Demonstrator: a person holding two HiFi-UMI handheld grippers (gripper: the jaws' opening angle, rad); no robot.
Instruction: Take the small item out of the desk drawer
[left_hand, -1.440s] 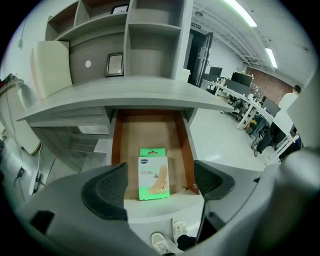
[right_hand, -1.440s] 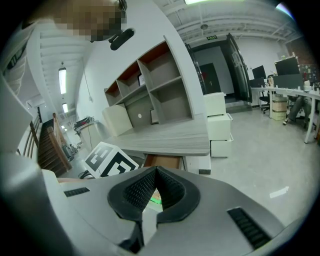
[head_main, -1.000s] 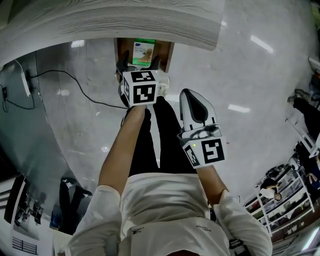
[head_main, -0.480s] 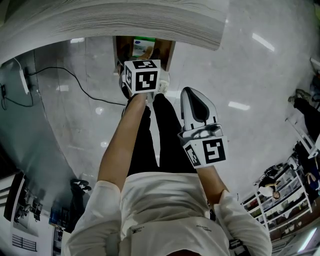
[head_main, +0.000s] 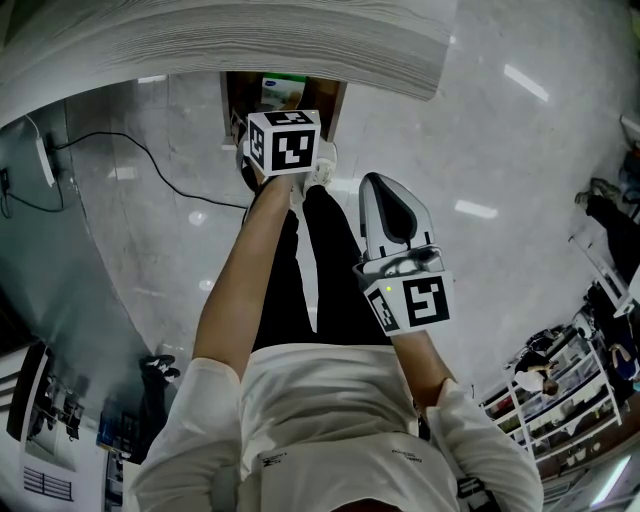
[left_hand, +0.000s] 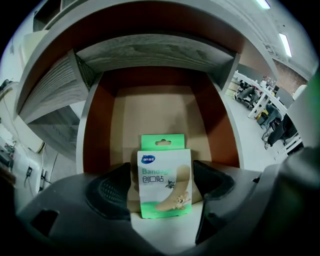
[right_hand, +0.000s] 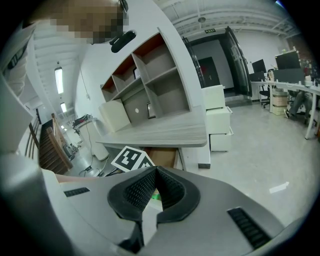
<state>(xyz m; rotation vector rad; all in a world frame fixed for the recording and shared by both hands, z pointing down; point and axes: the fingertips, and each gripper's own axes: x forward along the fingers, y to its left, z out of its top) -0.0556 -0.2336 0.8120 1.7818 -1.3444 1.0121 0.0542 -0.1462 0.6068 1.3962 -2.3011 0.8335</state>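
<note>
Only in the left gripper view: the inside of the open desk drawer (left_hand: 95, 135), red-brown walls, pale floor. Bandage box (left_hand: 164, 185) flat on that floor toward the near end, straight between the jaws of the left gripper (left_hand: 162, 171). Jaws released, one dark pad on either side of the box, close to its edges. Sliver of drawer floor visible beside the left pad; cannot tell whether the right pad touches.

From the head view, by contrast, just a strip of the box under the edge of the desktop (head_main: 230, 40), the rest hidden behind the marker cube (head_main: 283, 143).

Right gripper (right_hand: 153, 172) held back by the body, well apart from the drawer, jaws clenched tip to tip on nothing. Alone takes in the shelf unit (right_hand: 150, 85) on the desk and white cabinets (right_hand: 220, 125) beyond.

Around: glossy grey floor (head_main: 520, 200), black cable (head_main: 205, 202) trailing at left, black trousers (head_main: 325, 270).

Box: white front, green tab with hang slot, blue oval logo, tan plaster strip with a cartoon figure.
</note>
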